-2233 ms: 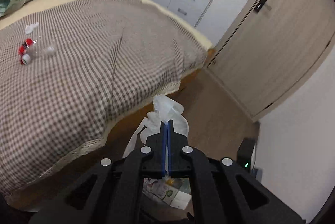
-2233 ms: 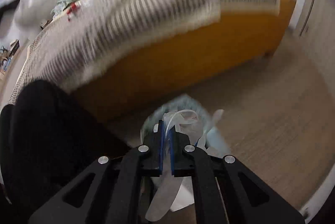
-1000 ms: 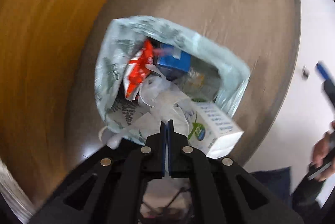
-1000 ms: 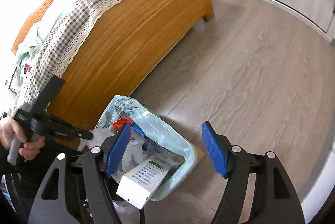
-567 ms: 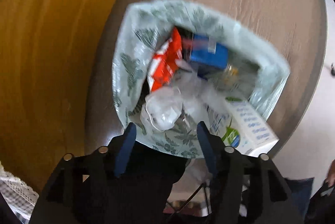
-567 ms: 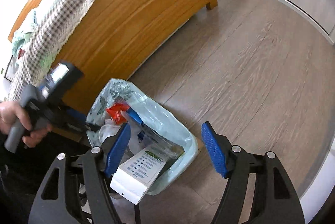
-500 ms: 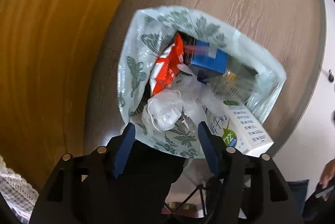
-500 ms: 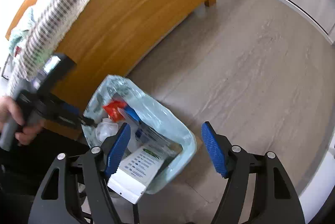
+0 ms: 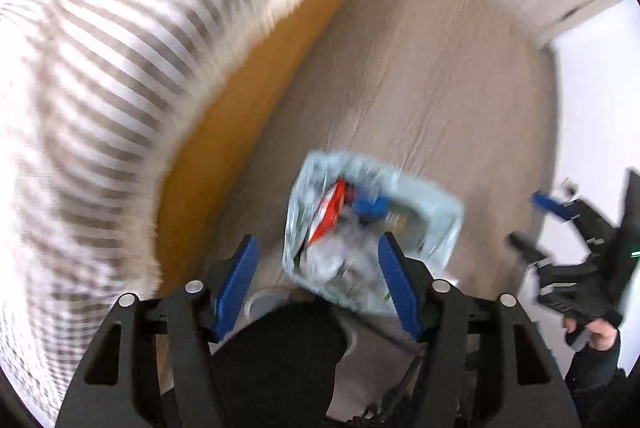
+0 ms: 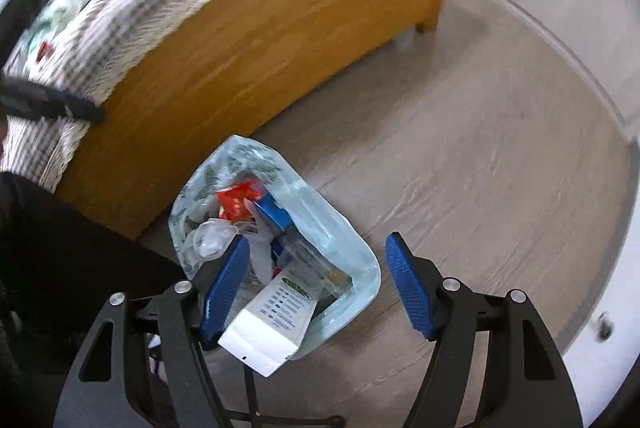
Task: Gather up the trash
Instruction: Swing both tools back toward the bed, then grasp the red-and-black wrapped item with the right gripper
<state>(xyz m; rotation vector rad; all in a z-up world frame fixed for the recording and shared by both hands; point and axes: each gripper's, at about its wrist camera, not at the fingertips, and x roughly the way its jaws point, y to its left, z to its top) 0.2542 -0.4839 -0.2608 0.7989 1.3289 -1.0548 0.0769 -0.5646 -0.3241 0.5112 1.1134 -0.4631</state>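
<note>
A pale green plastic trash bag printed with leaves (image 10: 276, 228) stands open on the grey wood-plank floor (image 10: 480, 156), just beside the long side of the orange wooden bed frame (image 10: 248, 40). Inside it lie a red crumpled wrapper (image 10: 237, 199), a blue carton (image 10: 274, 214), a wad of clear plastic film (image 10: 210, 238) and a white rectangular carton with green print (image 10: 276, 320) that sticks out over the bag's near rim. The left gripper (image 9: 316, 282) points down over the bag, released; its jaws have just been opening and nothing is between them. The right gripper (image 10: 316, 282) is also released and empty, spread wide above the bag's near edge. A brown-and-white checked bedspread (image 10: 120, 8) hangs over the bed's edge. The left wrist view is blurred.
</note>
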